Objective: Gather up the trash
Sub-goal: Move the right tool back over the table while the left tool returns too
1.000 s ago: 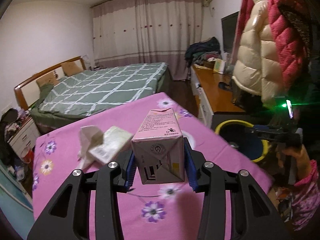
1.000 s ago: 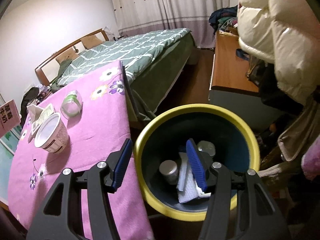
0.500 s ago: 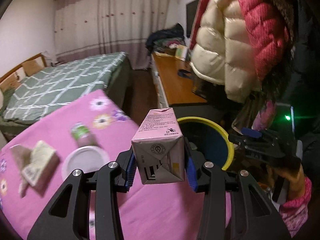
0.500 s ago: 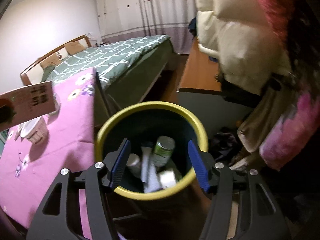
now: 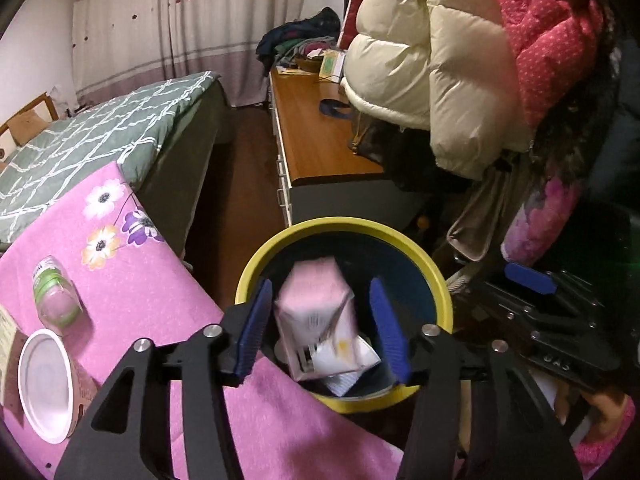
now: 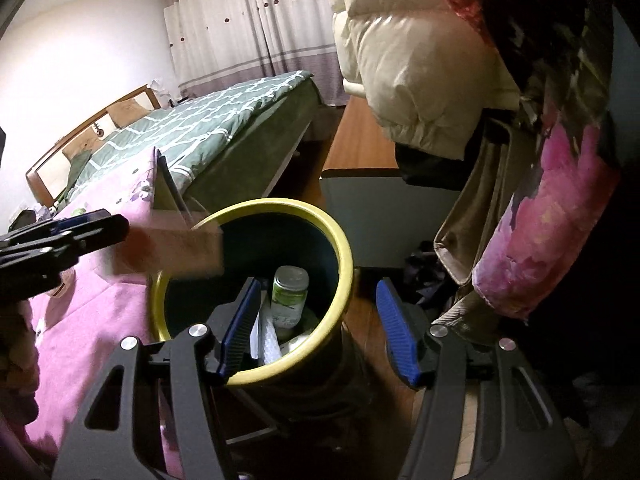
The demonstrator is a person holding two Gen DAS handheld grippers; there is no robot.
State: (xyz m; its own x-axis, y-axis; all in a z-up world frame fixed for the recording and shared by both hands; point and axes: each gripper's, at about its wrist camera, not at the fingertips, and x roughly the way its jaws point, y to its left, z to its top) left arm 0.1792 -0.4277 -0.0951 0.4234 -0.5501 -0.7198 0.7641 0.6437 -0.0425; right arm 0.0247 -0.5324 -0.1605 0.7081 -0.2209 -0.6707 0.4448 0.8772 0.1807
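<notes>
My left gripper [image 5: 322,330] is open above the yellow-rimmed dark bin [image 5: 420,256]. The pink carton [image 5: 310,304] is free between the jaws, blurred, dropping into the bin onto white trash. In the right wrist view the carton [image 6: 188,248] is a blur over the bin rim [image 6: 344,256], beside the left gripper [image 6: 60,240]. My right gripper [image 6: 316,328] is open and empty, straddling the bin's near right rim; a green-labelled jar [image 6: 290,296] lies inside. A small jar [image 5: 54,296] and a white cup [image 5: 44,384] stay on the pink tablecloth [image 5: 160,300].
The bin stands off the table's right edge. A wooden desk [image 5: 316,136] and hanging puffy coats [image 5: 440,64] are behind and right of it. A bed with a green quilt [image 5: 80,140] lies at the back left. My right gripper shows at the right [image 5: 532,284].
My left gripper carried the pink carton from over the table to above the bin, then opened and let it go. My right gripper shifted right across the bin.
</notes>
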